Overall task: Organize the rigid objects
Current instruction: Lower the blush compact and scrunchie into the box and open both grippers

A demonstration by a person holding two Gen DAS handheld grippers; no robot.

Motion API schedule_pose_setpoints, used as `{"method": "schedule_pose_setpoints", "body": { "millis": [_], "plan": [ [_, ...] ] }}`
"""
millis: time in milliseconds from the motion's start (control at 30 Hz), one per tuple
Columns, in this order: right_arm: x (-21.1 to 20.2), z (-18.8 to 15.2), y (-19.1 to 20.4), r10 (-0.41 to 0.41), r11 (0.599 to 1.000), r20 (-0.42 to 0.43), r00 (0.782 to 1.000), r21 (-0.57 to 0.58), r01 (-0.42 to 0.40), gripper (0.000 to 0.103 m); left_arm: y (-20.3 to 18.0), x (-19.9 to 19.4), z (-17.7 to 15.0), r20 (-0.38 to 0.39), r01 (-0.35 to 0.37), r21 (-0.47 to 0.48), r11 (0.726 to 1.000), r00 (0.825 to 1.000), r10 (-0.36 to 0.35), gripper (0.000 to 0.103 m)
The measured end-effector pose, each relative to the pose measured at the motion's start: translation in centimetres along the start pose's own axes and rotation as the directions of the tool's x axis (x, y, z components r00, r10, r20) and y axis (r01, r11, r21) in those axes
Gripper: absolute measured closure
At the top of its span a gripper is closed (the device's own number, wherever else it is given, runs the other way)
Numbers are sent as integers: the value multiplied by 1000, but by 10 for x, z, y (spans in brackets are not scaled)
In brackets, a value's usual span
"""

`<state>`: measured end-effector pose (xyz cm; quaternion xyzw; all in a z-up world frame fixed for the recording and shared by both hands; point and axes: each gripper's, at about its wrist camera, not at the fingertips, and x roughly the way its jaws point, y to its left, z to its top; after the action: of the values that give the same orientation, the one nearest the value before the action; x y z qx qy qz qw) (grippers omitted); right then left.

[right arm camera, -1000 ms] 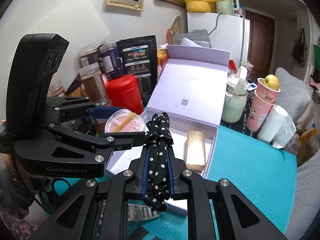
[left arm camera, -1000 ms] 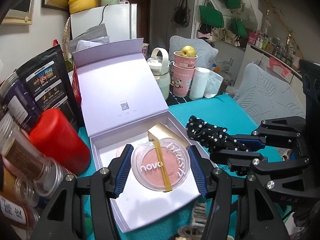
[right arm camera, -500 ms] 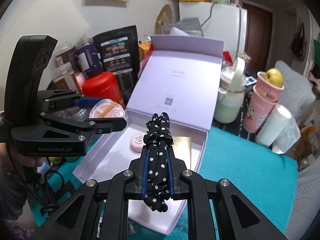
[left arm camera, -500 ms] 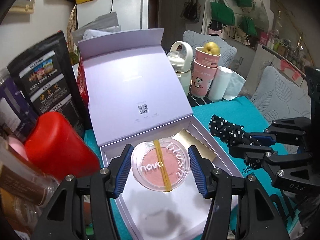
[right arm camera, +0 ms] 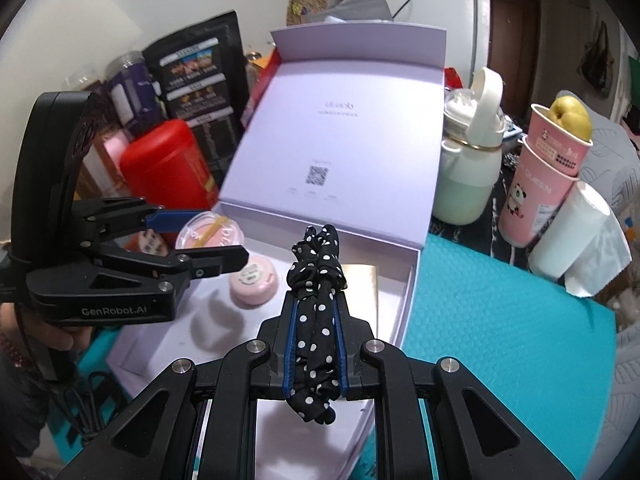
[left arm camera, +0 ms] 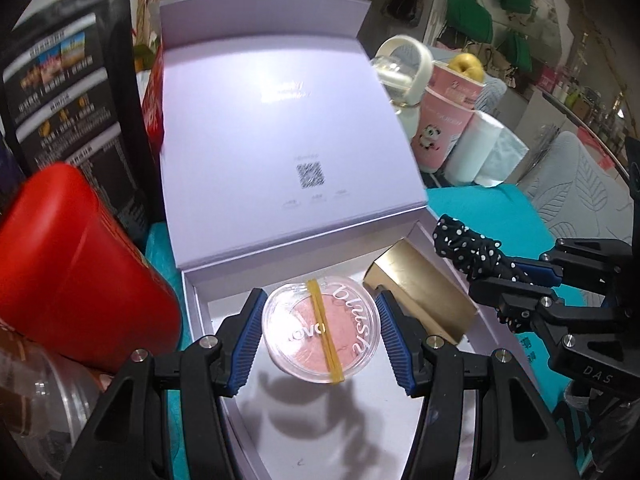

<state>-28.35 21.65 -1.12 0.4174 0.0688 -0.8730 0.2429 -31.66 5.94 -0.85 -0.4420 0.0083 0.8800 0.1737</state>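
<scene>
Your left gripper (left arm camera: 320, 336) pinches a round clear blush compact (left arm camera: 320, 330) by its rim, one blue pad on each side. A yellow rubber band (left arm camera: 324, 332) crosses its lid. The compact hangs in the air above the floor of an open lilac gift box (left arm camera: 304, 432), near the box's back left corner, and its shadow falls on the box floor below.

Your right gripper (right arm camera: 316, 344) is pressed together on a black hair tie with white polka dots (right arm camera: 316, 280). The fabric bunches out past the fingertips and also droops behind them. It is held above the right half of the same box, towards its front edge.

Inside the box, a gold rectangular case (left arm camera: 420, 300) lies against the right wall. A small pink round tin (right arm camera: 253, 280) sits on the box floor, left of the gold case. The box lid (right arm camera: 340, 140) stands open along the back edge, with a small square code printed on its inner face.

The box rests on a teal table covering (right arm camera: 500, 320). Off the box's left edge stand a red canister (left arm camera: 76, 280) and a black printed pouch (left arm camera: 68, 92). Off the back right corner are a pale green bottle with a white flip cap (right arm camera: 468, 176), stacked pink paper cups (right arm camera: 540, 184) with a yellow fruit (right arm camera: 570, 118) on top, and a white roll (right arm camera: 568, 232).
</scene>
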Motion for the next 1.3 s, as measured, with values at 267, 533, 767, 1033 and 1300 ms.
{"method": "schedule_pose_setpoints", "body": {
  "millis": [267, 533, 767, 1033, 1300],
  "plan": [
    [23, -3, -7, -44, 999, -29, 999, -10, 44, 87, 7, 24, -4, -31, -32, -10, 999, 999, 31, 48],
    [37, -4, -10, -55, 998, -56, 997, -17, 55, 86, 5, 37, -5, -61, -37, -3, 999, 997, 37, 48],
    [45, -8, -13, -69, 998, -83, 994, -11, 68, 76, 2, 47, -6, -106, -47, 13, 999, 993, 48, 48],
    [39, -14, -13, -85, 996, -83, 993, -10, 85, 64, 0, 44, -6, -103, -64, 5, 998, 993, 64, 29],
    [25, -15, -13, -98, 995, -68, 993, -5, 98, 64, -7, 29, -3, -72, -69, 22, 997, 995, 71, 22]
  ]
}}
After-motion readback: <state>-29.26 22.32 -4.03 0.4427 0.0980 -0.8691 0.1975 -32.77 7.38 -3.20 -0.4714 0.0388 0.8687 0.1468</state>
